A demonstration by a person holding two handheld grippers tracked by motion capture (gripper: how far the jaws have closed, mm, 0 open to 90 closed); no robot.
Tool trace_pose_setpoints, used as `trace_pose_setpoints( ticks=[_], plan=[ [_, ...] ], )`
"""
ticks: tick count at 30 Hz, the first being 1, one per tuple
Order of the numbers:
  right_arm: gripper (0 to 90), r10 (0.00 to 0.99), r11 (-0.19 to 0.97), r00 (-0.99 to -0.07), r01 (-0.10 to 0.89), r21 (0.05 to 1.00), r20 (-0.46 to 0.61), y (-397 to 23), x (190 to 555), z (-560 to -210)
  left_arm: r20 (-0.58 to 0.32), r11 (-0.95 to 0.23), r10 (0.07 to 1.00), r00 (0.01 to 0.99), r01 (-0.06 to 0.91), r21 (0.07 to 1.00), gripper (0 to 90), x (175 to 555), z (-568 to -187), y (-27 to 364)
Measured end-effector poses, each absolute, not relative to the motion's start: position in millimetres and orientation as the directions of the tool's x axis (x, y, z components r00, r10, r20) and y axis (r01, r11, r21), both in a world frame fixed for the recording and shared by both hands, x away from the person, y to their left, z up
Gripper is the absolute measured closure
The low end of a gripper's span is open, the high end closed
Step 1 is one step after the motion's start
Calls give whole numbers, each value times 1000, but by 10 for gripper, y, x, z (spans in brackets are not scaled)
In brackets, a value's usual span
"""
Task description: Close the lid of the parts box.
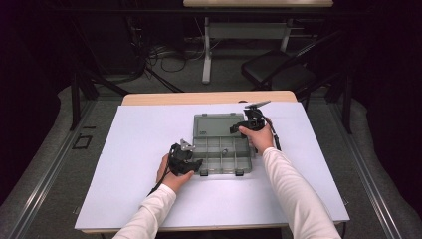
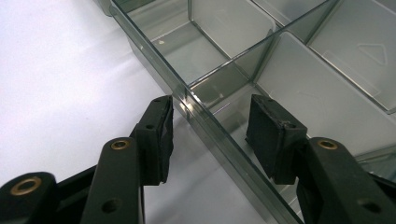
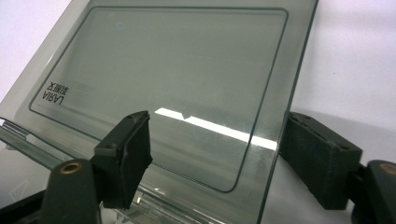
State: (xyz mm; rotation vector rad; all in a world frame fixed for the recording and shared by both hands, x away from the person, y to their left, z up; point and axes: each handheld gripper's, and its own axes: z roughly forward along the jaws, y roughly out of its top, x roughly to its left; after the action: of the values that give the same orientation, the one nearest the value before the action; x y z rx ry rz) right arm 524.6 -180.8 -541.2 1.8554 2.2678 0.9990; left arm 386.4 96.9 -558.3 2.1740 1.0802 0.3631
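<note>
A clear grey compartment box lies open on the white sheet, its lid tilted up at the far side. My left gripper is at the box's front left corner. In the left gripper view its jaws straddle the box's outer wall, with a gap on each side of it. My right gripper is at the lid's right edge. In the right gripper view its jaws stand wide, one pad in front of the lid and one past its edge, neither pressing on it.
The white sheet covers most of the table; a wooden strip shows at the far edge. Dividers split the box into several compartments. Beyond the table stand a black chair, a desk leg and floor cables.
</note>
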Motion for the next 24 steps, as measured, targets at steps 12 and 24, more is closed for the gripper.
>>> trace_pose_setpoints(
  ticks=[12, 24],
  plan=[
    [341, 888, 85, -302, 849, 522, 347, -1863, 5244, -5371, -46, -429, 786, 617, 597, 678, 505, 3863, -5584, 968],
    [458, 879, 55, -304, 831, 554, 368, -1950, 5235, -5299, -45, -429, 786, 616, 596, 679, 505, 3862, -5585, 966]
  ],
)
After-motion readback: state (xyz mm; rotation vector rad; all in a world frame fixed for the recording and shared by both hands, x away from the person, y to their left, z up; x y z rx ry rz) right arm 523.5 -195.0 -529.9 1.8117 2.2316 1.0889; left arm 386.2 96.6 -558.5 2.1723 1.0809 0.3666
